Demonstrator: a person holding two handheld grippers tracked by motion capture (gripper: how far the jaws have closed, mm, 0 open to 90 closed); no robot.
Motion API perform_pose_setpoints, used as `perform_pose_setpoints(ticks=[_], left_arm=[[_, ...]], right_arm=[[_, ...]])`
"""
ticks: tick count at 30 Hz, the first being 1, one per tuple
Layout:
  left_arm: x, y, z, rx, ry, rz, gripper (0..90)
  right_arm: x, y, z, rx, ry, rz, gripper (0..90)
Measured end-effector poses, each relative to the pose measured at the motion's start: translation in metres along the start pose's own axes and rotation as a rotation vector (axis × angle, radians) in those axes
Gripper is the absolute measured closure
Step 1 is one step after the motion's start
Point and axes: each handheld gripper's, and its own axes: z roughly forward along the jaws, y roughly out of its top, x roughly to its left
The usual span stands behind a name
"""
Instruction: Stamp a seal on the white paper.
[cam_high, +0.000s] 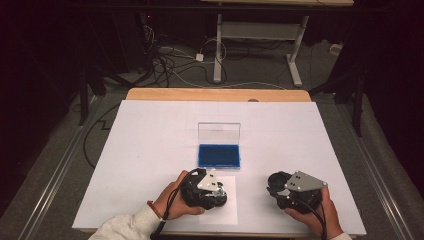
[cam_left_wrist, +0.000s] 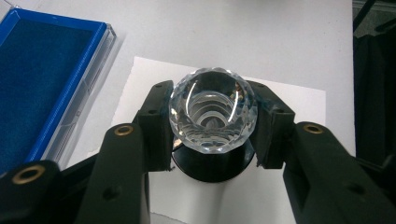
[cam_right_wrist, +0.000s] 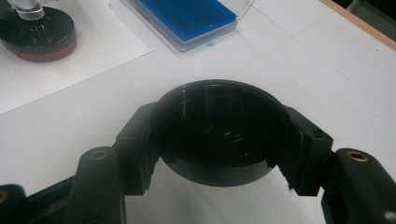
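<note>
Two grippers: both are resting low at the near edge of the table, one in each of the person's hands.
Left gripper (cam_high: 212, 192): its jaws are clamping a faceted crystal ball (cam_left_wrist: 213, 109) from both sides; the ball is sitting above a round black base (cam_left_wrist: 212, 169).
Under the left gripper: a small white sheet of paper (cam_left_wrist: 285, 100) is lying on the larger white table cover (cam_high: 150, 150), and the black base is standing on it.
Blue case (cam_high: 218, 155): an open box with a blue lining is lying just beyond the left gripper, its clear lid (cam_high: 219, 133) standing upright at the back; nothing is lying between it and the ball.
Right gripper (cam_high: 281, 192): its jaws are gripping a round black disc (cam_right_wrist: 219, 130) by the rim, held just above the table cover and well apart from the left gripper.
Far side: a wooden table edge (cam_high: 218, 94) is showing beyond the cover, with cables and a white frame on the floor behind.
Hidden or unclear: from above, the grey plates and hands are covering both held objects; in the right gripper view the ball's stand (cam_right_wrist: 37, 32) is cut off at the top left corner, showing a reddish lower rim; the disc's dark face is showing only faint reflections.
</note>
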Motion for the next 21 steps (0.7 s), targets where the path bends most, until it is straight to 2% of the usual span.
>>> perform_pose_setpoints(ticks=[7, 21], left_arm=[[0.0002, -0.0014, -0.0011, 0.005, -0.002, 0.005, 54.5], [-0.0024, -0.0010, 0.0003, 0.010, 0.022, 0.017, 54.5]], right_arm=[[0.0008, 0.0011, -0.0007, -0.001, 0.001, -0.006, 38.3], [0.0009, 0.0005, 0.0005, 0.005, 0.001, -0.005, 38.3]])
